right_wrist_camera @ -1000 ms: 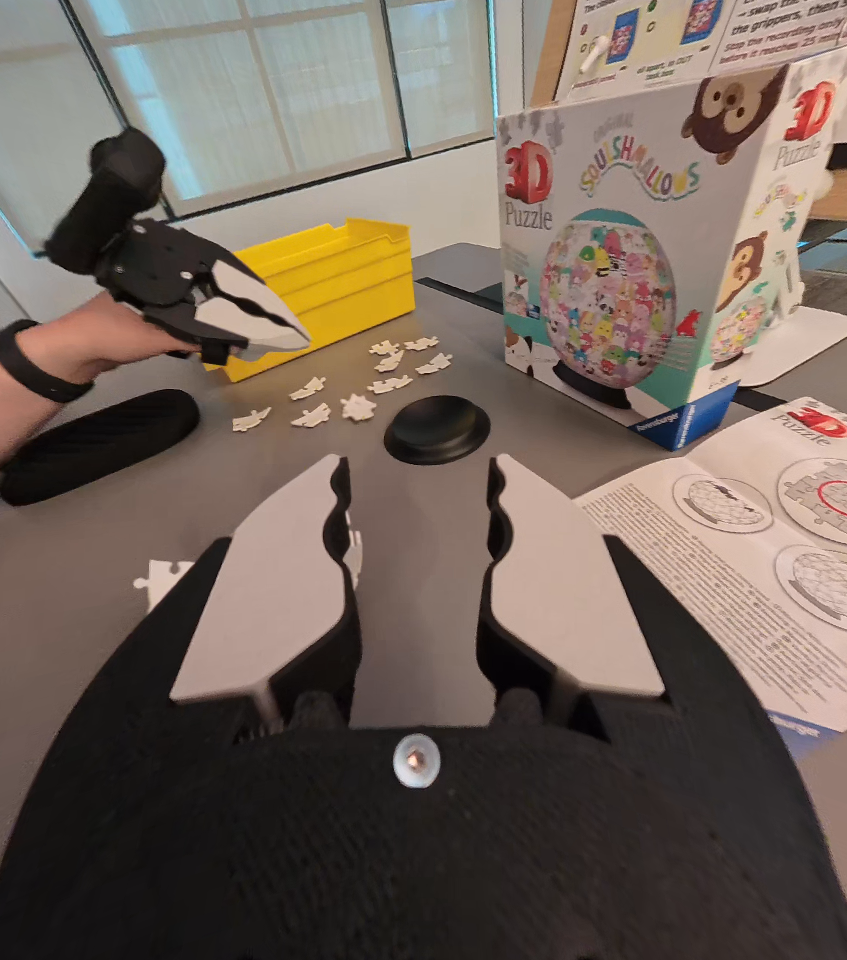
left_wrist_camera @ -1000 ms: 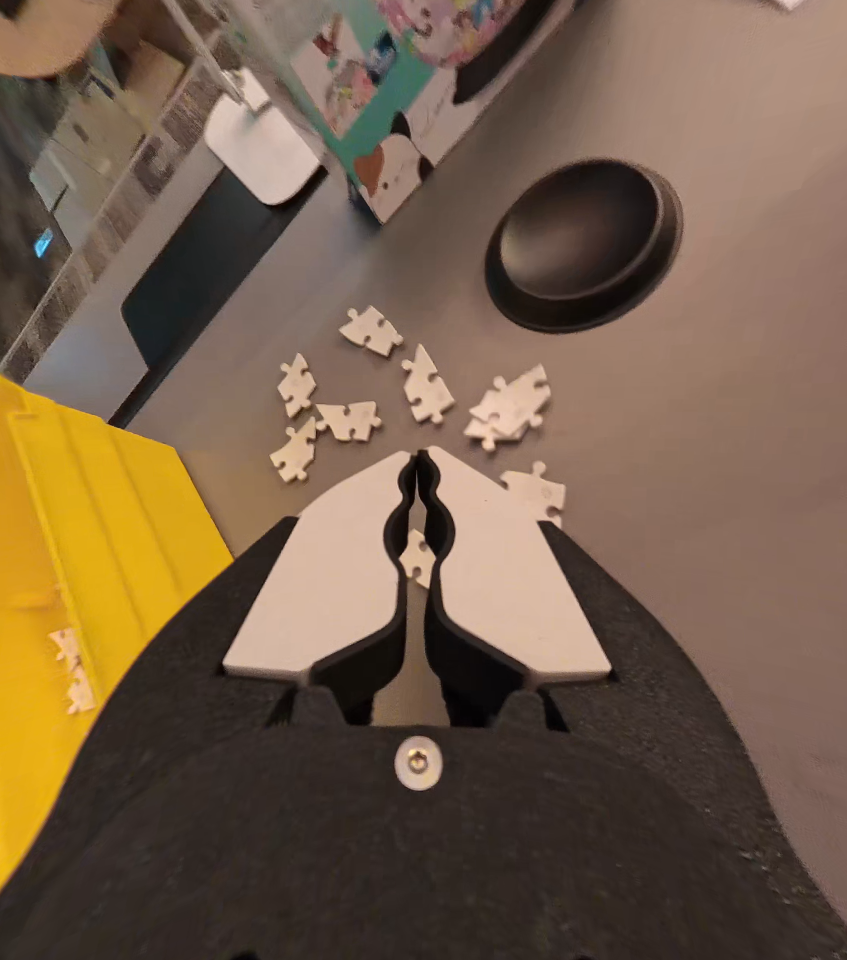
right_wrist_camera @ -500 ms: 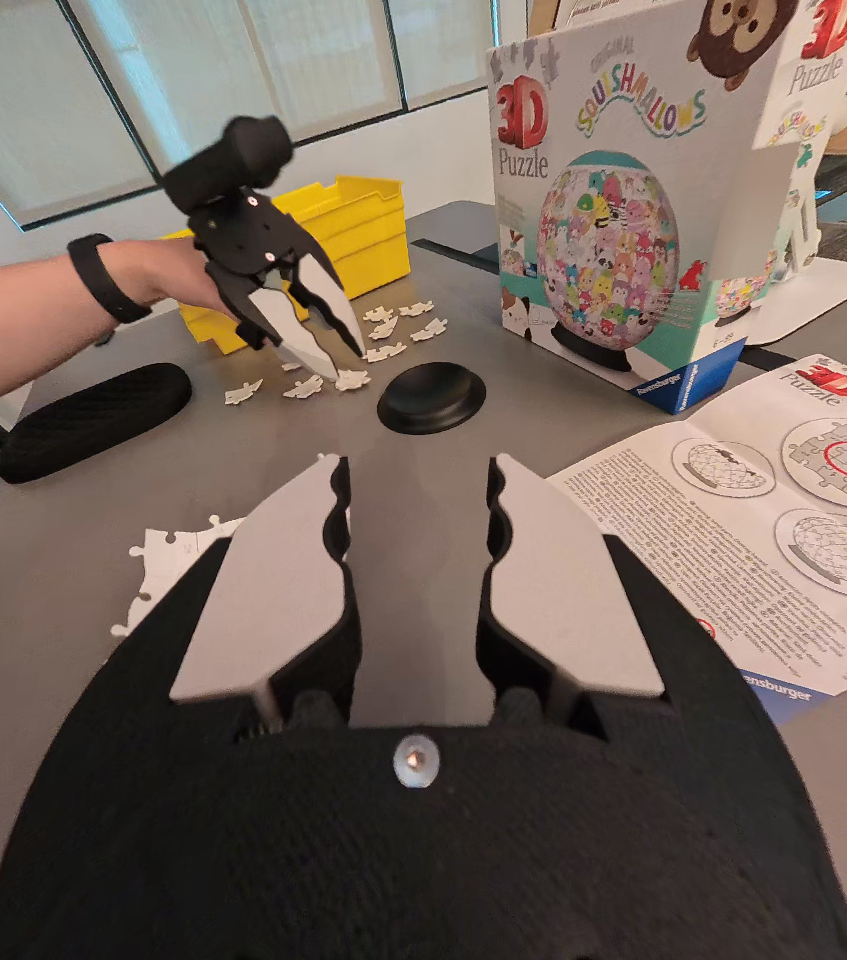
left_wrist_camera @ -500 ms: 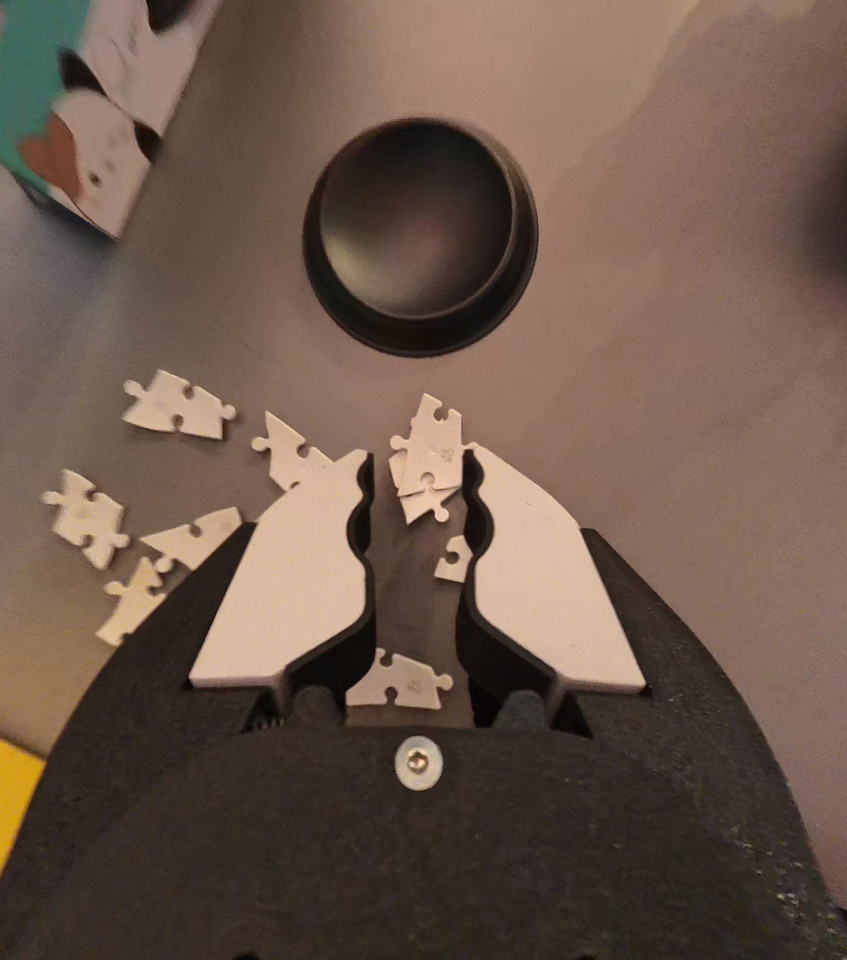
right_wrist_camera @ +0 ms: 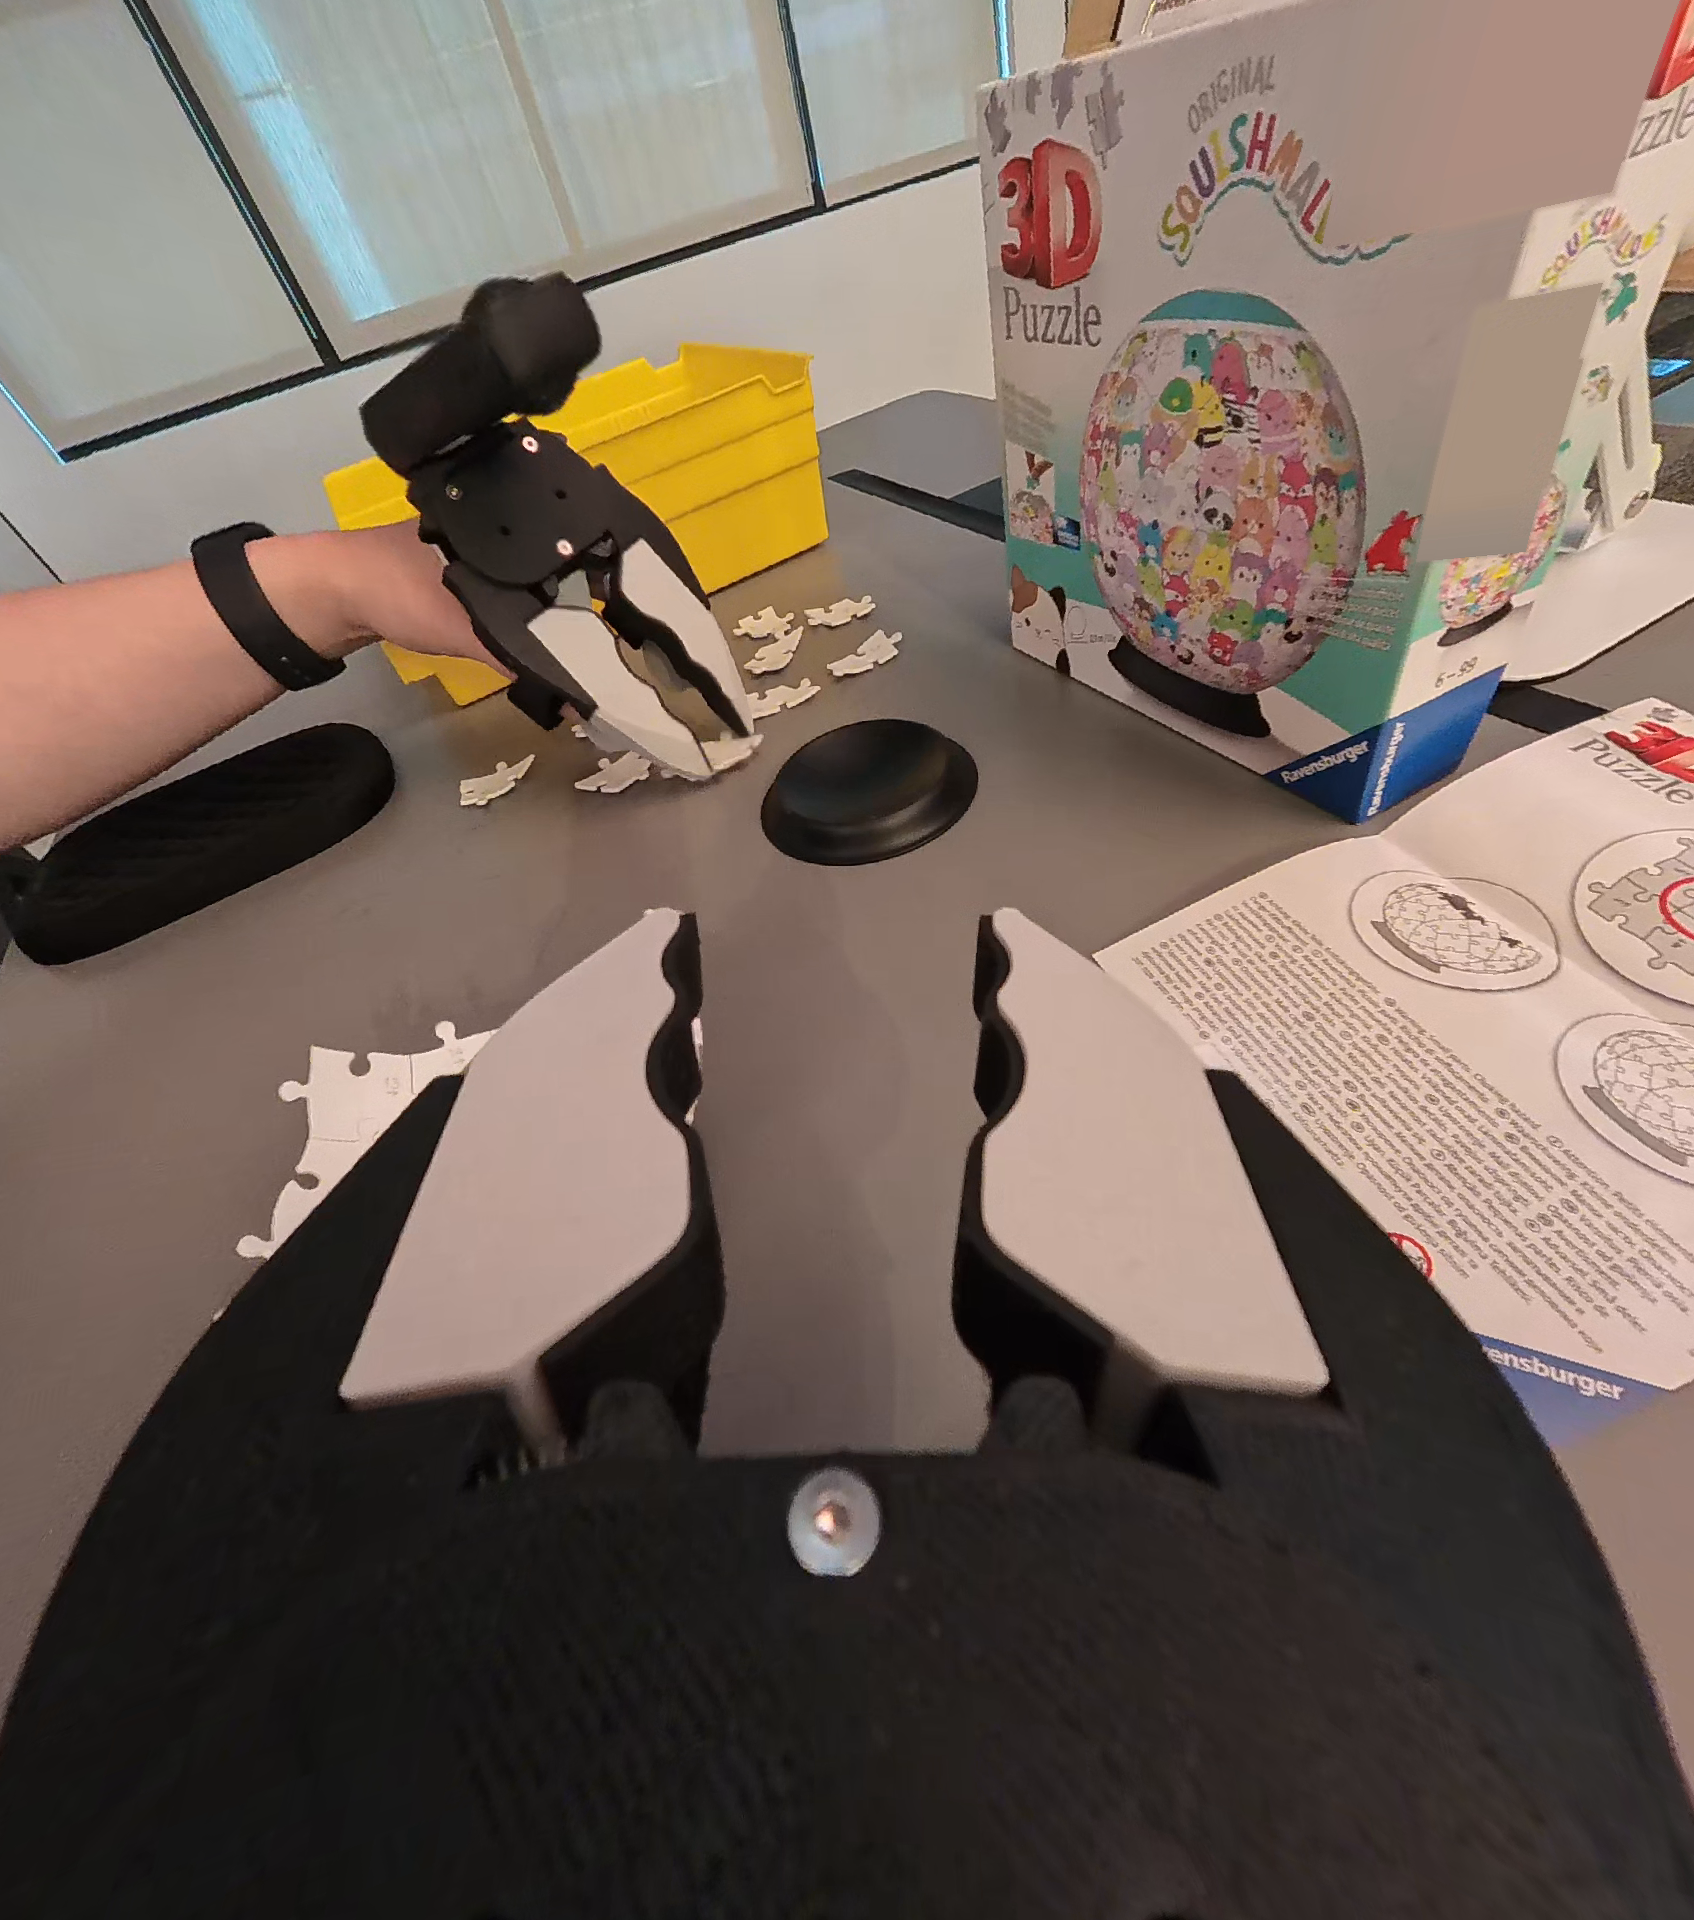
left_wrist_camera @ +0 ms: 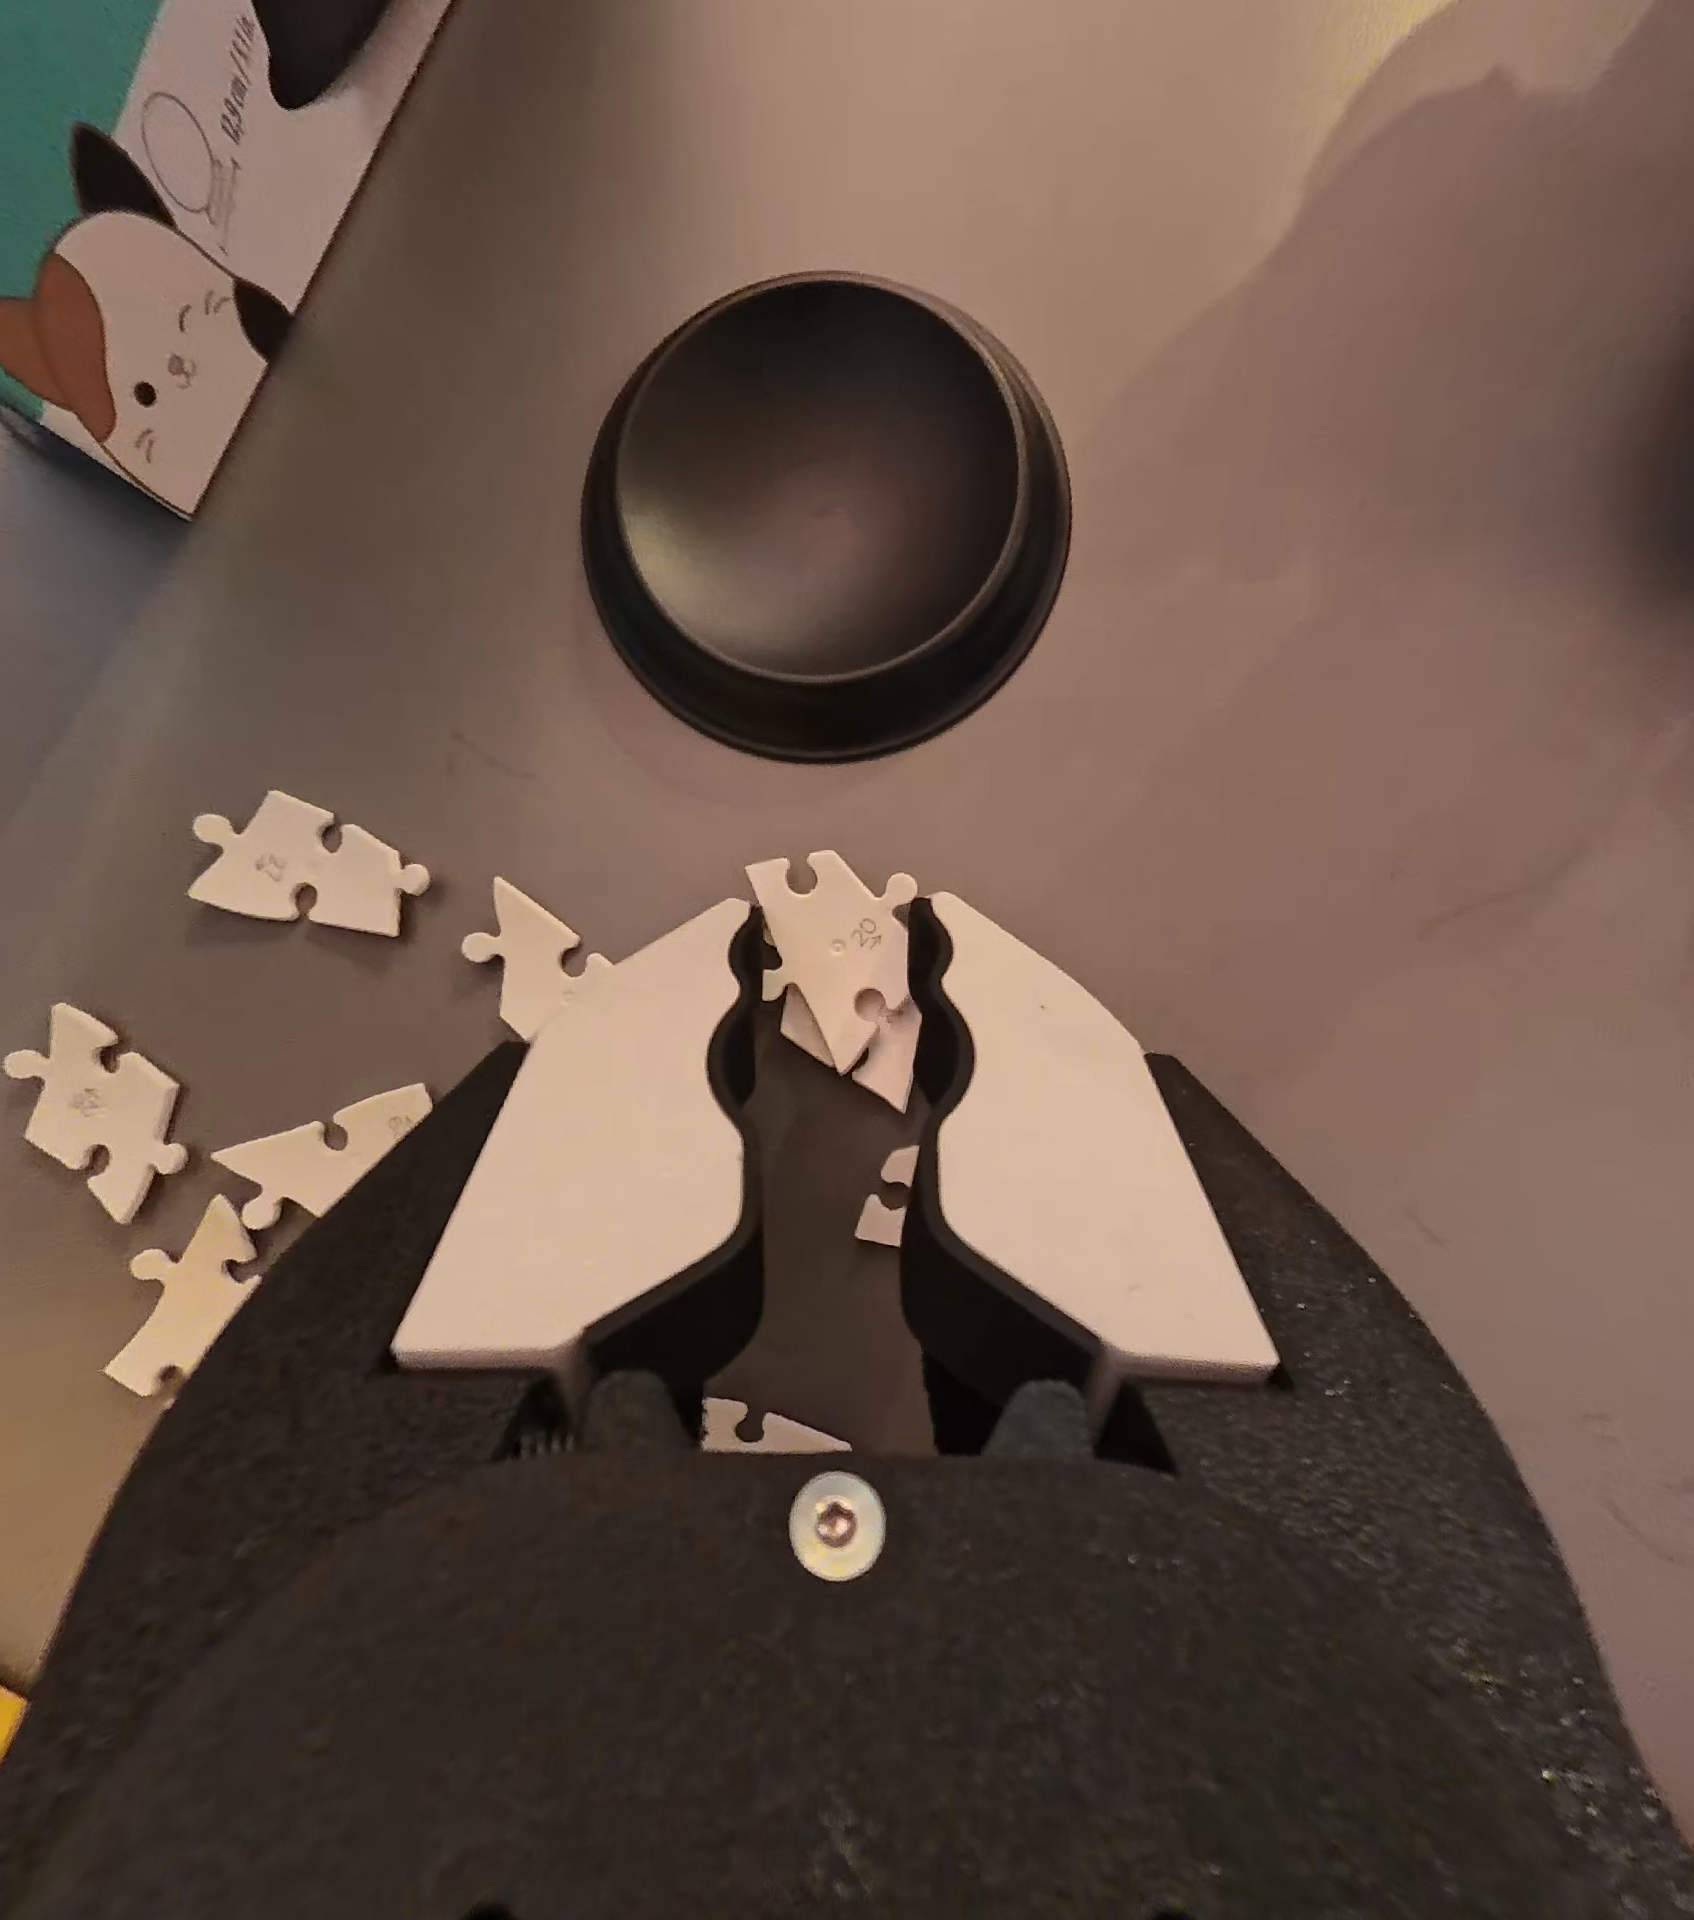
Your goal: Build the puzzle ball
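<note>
A white puzzle piece [left_wrist_camera: 838, 940] lies between the tips of the left gripper [left_wrist_camera: 832, 914], overlapping a second piece beneath it; the fingers stand on either side of it with a narrow gap, and whether they already pinch it cannot be told from these views. From the right wrist view the same gripper [right_wrist_camera: 708, 743] points steeply down at the grey table [right_wrist_camera: 562, 914], tips right at the scattered pieces. More loose pieces [left_wrist_camera: 308, 868] lie left of the left gripper's fingers (all white side up), and one shows partly between the fingers nearer the gripper body. Just ahead of the tips sits the black round stand [left_wrist_camera: 827, 566], bowl-like and apart from the pieces.

The right gripper [right_wrist_camera: 832, 920] is spread wide and holds nothing, hovering over bare table. Under its left finger lies a joined sheet of white pieces [right_wrist_camera: 355, 1101]. To its right lies the folded instruction leaflet [right_wrist_camera: 1508, 1049]; ahead and right stands the puzzle box [right_wrist_camera: 1227, 468]. A yellow bin [right_wrist_camera: 708, 457] sits behind the left gripper, and a black padded rest [right_wrist_camera: 199, 831] lies far left.
</note>
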### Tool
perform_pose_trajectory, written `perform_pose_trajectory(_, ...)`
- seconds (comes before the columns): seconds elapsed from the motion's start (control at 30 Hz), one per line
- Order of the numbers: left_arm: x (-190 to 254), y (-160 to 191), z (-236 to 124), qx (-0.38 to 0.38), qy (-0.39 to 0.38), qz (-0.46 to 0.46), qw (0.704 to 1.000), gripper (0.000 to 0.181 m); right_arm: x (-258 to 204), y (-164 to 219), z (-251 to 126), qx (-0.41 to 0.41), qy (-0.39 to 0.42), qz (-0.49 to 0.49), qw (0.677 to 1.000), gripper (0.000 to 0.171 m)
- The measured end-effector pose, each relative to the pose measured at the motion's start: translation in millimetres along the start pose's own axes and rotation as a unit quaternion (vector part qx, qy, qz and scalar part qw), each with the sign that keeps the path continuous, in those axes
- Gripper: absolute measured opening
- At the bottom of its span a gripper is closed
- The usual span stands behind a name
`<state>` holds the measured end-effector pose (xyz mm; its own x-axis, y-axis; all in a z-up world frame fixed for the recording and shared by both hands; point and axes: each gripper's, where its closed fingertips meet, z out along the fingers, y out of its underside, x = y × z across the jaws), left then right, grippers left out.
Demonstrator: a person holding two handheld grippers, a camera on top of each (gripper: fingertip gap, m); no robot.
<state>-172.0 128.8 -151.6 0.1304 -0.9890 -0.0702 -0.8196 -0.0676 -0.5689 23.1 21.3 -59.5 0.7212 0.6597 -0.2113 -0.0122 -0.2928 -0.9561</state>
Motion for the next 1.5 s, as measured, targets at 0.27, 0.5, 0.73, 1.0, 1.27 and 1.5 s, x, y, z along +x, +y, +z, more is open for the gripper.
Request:
perform_pose_trajectory(0.27,15,-47,-39,0.087,-0.086,0.035,0.992,0.026,-12,-10,-1,0.018,-0.014,-0.007,1.000,0.051)
perform_pose_trajectory(0.5,104,-119,-51,0.109,-0.192,0.141,0.965,0.026,-59,-22,8,0.040,-0.115,0.113,0.986,0.038)
perform_pose_trajectory(0.73,151,-155,-28,0.132,-0.181,0.175,0.959,0.026,-65,-11,13,0.007,-0.117,0.161,0.980,0.031)
perform_pose_trajectory(1.0,160,-165,-26,0.149,-0.178,0.194,0.953,0.026,-70,-8,12,-0.008,-0.162,0.196,0.967,0.004)
perform_pose_trajectory(1.27,164,-166,-23,0.157,-0.160,0.198,0.954,0.022,-69,1,13,-0.041,-0.158,0.197,0.967,0.003)
perform_pose_trajectory(1.5,140,-165,-45,0.211,-0.074,0.099,0.970,0.044,-46,3,-10,-0.082,-0.129,0.137,0.979,0.003)
